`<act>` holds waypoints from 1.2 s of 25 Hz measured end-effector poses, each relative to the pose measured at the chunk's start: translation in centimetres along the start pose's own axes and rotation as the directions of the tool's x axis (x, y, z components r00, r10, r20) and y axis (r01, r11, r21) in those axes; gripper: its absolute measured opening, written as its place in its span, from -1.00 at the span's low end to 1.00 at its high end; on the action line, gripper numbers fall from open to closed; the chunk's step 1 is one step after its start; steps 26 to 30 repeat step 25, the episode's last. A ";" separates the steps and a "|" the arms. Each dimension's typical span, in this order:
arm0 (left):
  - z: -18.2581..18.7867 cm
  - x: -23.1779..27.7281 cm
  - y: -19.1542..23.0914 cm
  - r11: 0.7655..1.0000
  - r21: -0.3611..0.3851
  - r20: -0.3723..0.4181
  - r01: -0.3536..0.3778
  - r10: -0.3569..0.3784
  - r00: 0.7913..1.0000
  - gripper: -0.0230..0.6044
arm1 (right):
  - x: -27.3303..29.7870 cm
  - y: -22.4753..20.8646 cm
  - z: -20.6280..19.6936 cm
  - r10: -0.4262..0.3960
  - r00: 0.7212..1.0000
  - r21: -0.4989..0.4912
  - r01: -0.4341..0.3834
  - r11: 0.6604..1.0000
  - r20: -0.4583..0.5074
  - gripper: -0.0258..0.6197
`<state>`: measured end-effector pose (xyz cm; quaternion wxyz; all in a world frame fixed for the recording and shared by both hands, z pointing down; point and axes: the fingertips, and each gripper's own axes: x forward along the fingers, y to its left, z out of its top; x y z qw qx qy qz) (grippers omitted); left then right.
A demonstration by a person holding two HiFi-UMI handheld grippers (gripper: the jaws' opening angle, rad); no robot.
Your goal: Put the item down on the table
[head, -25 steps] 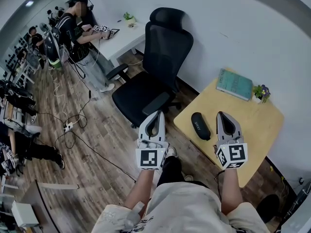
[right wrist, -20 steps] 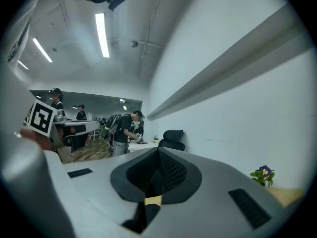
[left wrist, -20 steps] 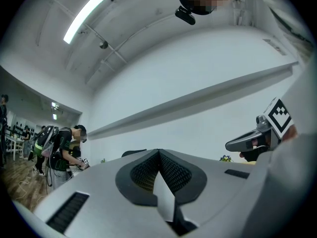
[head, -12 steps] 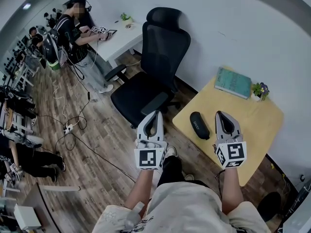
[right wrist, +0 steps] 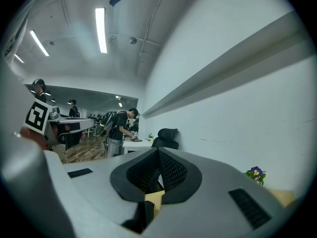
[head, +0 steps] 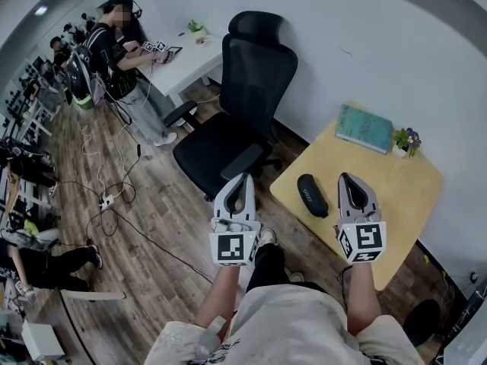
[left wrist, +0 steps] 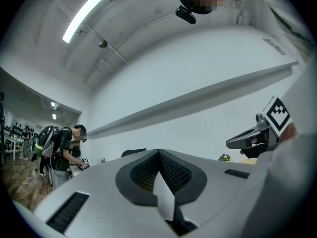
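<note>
A black oblong case (head: 313, 196) lies on the small yellow table (head: 396, 196), near its left edge. My left gripper (head: 244, 179) hangs over the wooden floor, left of the table and apart from the case. Its jaws are shut with nothing between them, as the left gripper view (left wrist: 159, 153) also shows. My right gripper (head: 347, 179) hovers above the table just right of the case, not touching it. In the right gripper view (right wrist: 158, 153) its jaws are shut and empty.
A black office chair (head: 243, 112) stands just left of the table. A teal book (head: 366, 130) and a small flower pot (head: 407, 143) sit at the table's far edge by the white wall. Cables (head: 114, 204) trail over the floor; a person (head: 118, 52) stands at a white desk (head: 190, 59).
Both grippers hold still. Only the head view has shifted slightly, and people at the far left have moved.
</note>
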<state>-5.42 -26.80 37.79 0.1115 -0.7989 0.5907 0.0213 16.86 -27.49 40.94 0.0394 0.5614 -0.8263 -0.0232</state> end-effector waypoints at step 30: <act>-1.1 0.2 -0.4 1.000 -0.019 -0.038 0.021 -0.022 0.999 -0.91 | -0.7 -0.8 0.1 -0.044 0.999 -0.008 0.044 0.999 -0.012 -0.87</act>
